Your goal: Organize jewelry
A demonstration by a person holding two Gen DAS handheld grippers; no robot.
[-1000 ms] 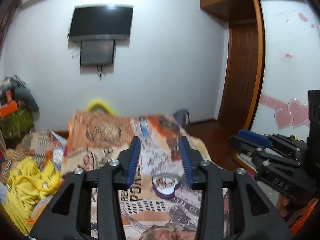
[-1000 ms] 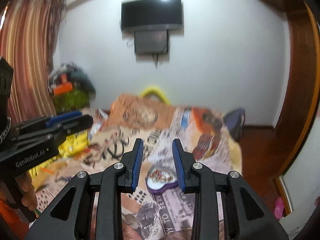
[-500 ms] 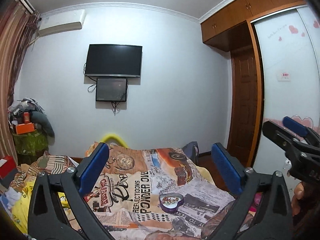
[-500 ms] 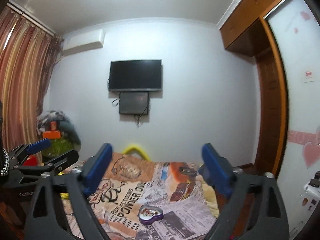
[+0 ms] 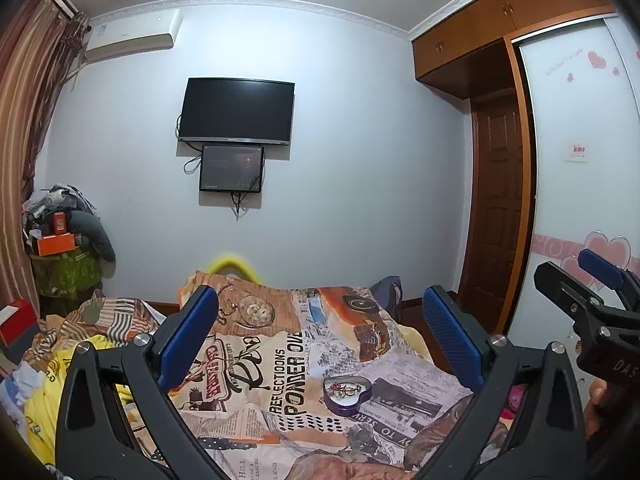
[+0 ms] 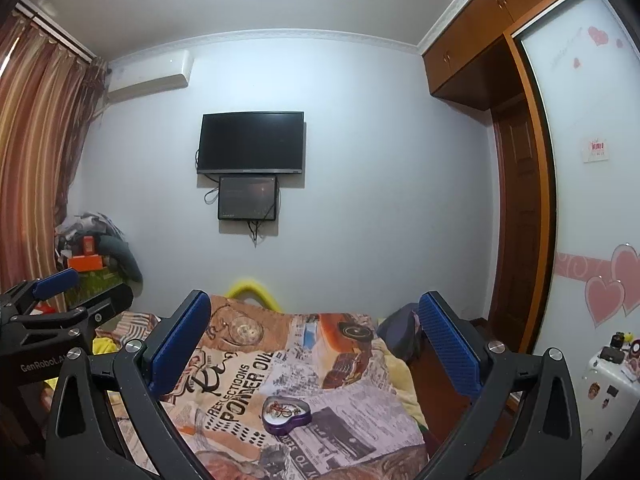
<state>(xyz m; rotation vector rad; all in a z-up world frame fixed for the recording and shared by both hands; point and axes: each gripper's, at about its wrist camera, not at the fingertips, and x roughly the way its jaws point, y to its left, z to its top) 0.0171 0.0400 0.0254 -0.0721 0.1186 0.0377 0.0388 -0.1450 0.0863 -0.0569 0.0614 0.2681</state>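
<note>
bedroom seen along both tongs. printed bedspread in newspaper and vintage-car pattern [image 5: 280,360] reads "reflections ponder over"; smaller print is illegible. the left tongs [image 5: 320,340], black with blue pads, stand wide open with nothing between the pads. the right tongs [image 6: 316,344] are opening, likewise empty. in the right wrist view the left tool's body at the left edge bears "genrobot.ai", partly cut off; in the left wrist view the right tool at the right edge shows "das", the rest cut off. purple heart-shaped tin [image 5: 346,394] lies open on the near right part of the bed, between and beyond the pads, holding small red and gold jewelry [image 6: 282,410] too small to identify. black wall television [image 5: 236,110] hangs on the far wall.
</note>
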